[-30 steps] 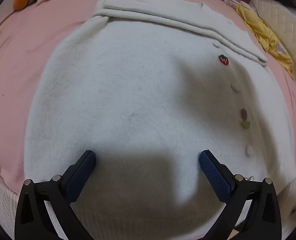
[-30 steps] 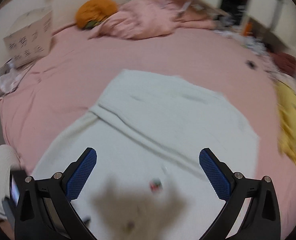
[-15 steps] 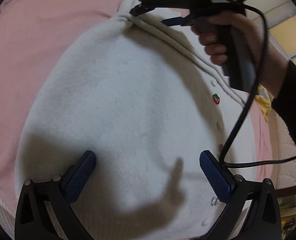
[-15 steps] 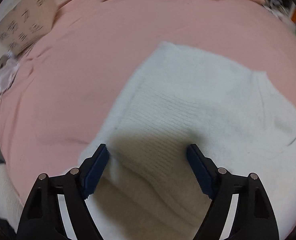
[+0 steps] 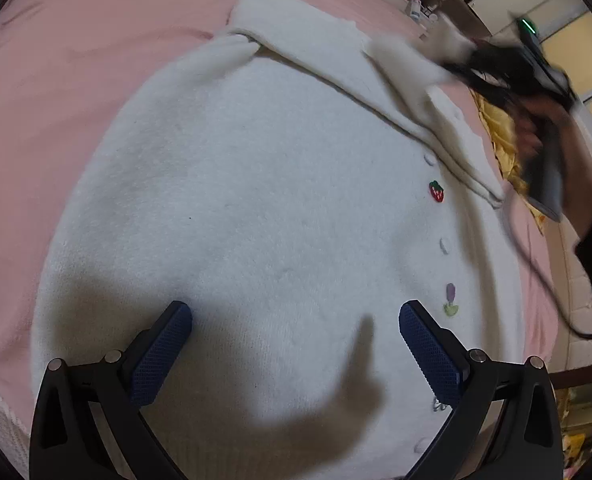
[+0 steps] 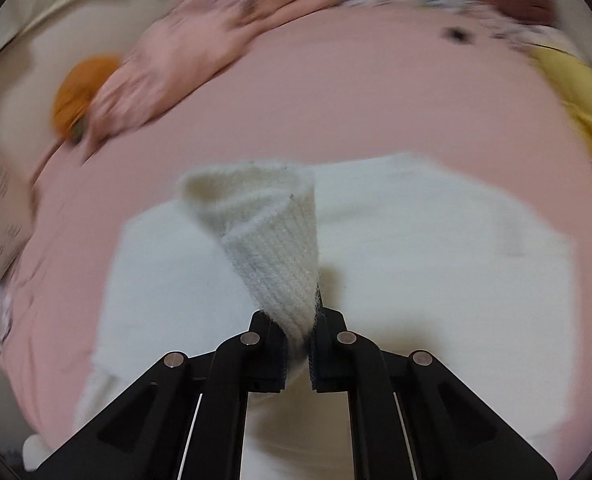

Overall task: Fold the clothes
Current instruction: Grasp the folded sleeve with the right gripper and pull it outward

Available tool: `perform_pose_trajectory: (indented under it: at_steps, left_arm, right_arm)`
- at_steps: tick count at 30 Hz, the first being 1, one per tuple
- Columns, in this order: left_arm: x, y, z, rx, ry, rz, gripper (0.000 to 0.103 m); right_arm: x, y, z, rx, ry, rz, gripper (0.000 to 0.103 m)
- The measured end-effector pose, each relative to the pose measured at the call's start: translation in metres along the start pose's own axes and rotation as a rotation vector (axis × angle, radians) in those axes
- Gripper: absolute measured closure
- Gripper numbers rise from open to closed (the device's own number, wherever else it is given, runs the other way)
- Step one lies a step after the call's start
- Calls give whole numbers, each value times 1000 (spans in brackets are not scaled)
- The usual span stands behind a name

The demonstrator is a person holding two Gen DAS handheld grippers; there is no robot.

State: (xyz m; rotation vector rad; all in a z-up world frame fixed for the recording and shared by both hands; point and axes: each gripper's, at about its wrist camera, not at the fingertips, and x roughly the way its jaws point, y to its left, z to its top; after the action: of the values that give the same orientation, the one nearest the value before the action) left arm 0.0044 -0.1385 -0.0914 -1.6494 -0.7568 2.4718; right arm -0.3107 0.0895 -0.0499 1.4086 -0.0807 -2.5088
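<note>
White, fuzzy knit fills the left wrist view: a cardigan is spread flat on a pink bedsheet, its long axis running from the ribbed hem at the near edge up towards the folded sleeve lying across the far end. A button line is seen down the right side, with a red strawberry patch and a small purple tulip patch beside it. The left gripper hovers low over the hem end, its blue textured pads set wide apart with nothing between them. In the upper right the right gripper and the hand on it are smeared by motion blur, and the sleeve's end there is hard to make out. In the right wrist view the right gripper is pinched tight on a ribbed cuff, which rises from the jaws as a twisted cone above the rest of the garment. Beyond it the background is blurred: a rumpled pink blanket, an orange cushion and yellow fabric at the right edge are only roughly made out. The cardigan's near part is cut off by the gripper frame.
</note>
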Motion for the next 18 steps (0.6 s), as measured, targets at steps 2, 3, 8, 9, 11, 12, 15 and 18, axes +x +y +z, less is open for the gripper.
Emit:
perform_pose_trajectory:
  at_steps: [2,3,8,9,11,12,15,18]
  left_arm:
    - [1,-4,-2,17,-4,17,0]
    - [0,-2,-1,26,-4,27,0]
    - [-1,6,13,85,-7,106,0]
    - [-2,5,13,99,-6,127,0]
    - [-1,5,13,120,-5,165,0]
    - [-1,5,14,129,-5,183,0]
    - [0,5,10,165,-2,238,0]
    - [3,0,12,151,-1,250,0]
  right_arm:
    - [-30,-64,-7,60,-35,-74,95]
    - [-48,-97,-13,90,-54,-118,95]
    - [-135,-251,-45,235,-142,-343,95]
    - [-147,-276,-52,262,-155,-381,95]
    - [-172,-326,-66,316,-181,-455,95]
    - [-179,-346,-73,342,-185,-486,95]
    - [-192,-399,-97,412,-189,-568,95]
    - [-193,-439,-121,477,-193,-628,95]
